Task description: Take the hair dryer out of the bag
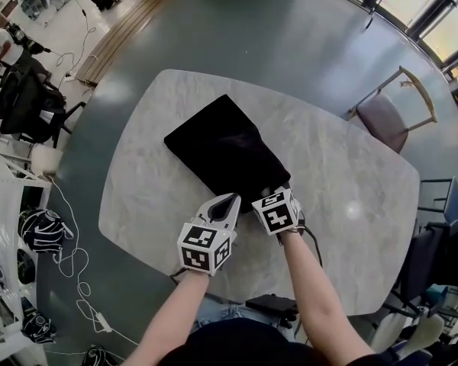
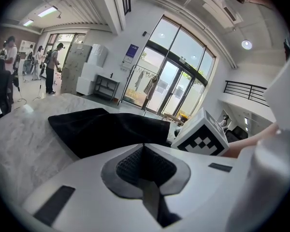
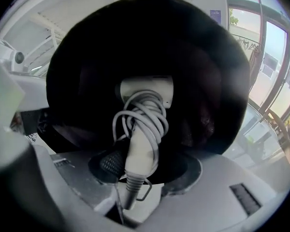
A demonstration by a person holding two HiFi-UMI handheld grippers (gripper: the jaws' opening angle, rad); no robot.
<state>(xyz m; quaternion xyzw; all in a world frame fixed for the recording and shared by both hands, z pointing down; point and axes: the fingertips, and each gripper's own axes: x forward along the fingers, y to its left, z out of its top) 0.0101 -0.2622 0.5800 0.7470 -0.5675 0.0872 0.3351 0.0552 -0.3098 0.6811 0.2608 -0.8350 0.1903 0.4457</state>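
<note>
Straddling hair dryer (image 3: 145,94) inside bag (image 1: 225,149) mouth, right tongs (image 3: 147,167) apart.

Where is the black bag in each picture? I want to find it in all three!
Head view: the black bag lies in the middle, on the table.
Left gripper view: the black bag stretches across the middle, mostly left of centre.
Right gripper view: the black bag fills most of the picture, round the hair dryer.
Shared landmark: the tall windows, top right, middle and right edge in turn.
</note>
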